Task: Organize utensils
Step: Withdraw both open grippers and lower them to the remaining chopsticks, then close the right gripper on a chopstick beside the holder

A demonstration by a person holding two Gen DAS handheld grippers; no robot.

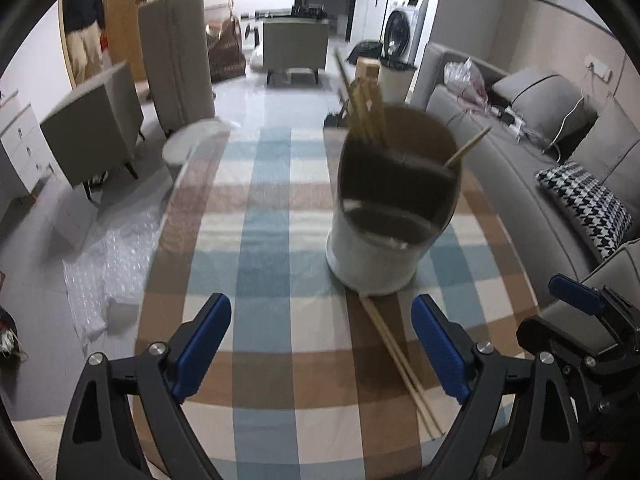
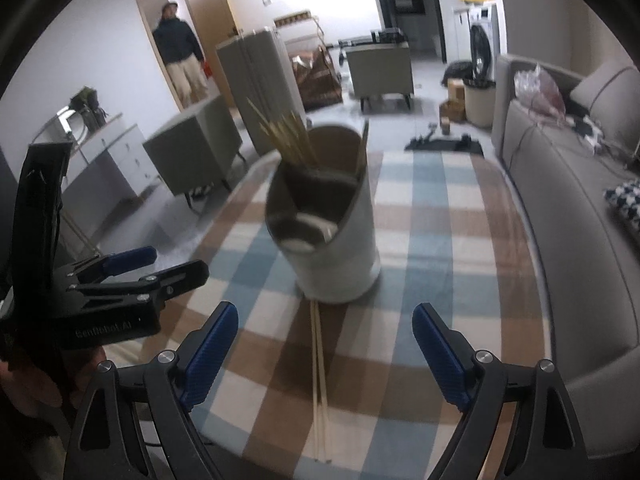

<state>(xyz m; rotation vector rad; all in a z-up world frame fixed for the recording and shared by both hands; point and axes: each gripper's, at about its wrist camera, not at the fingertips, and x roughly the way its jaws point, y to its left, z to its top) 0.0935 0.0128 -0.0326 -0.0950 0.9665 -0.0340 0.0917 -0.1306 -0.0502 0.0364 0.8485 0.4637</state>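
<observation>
While both tongs, left (image 1: 322,344) and right (image 2: 325,354), gape empty, loose chopsticks (image 2: 320,384) lie touching the holder (image 2: 332,240).

Checked tablecloth (image 1: 280,208) covers the table. Grey sofa (image 1: 568,160) carries a houndstooth cushion (image 1: 588,204). Washing machine (image 1: 402,34) stands behind.

Only readable thing: pale lettering on the black body of the left gripper (image 2: 120,268), looks like "GenRobot.AI", kinda blurry.

Wooden chopsticks (image 2: 320,380), checked cloth tablecloth (image 2: 440,260)
</observation>
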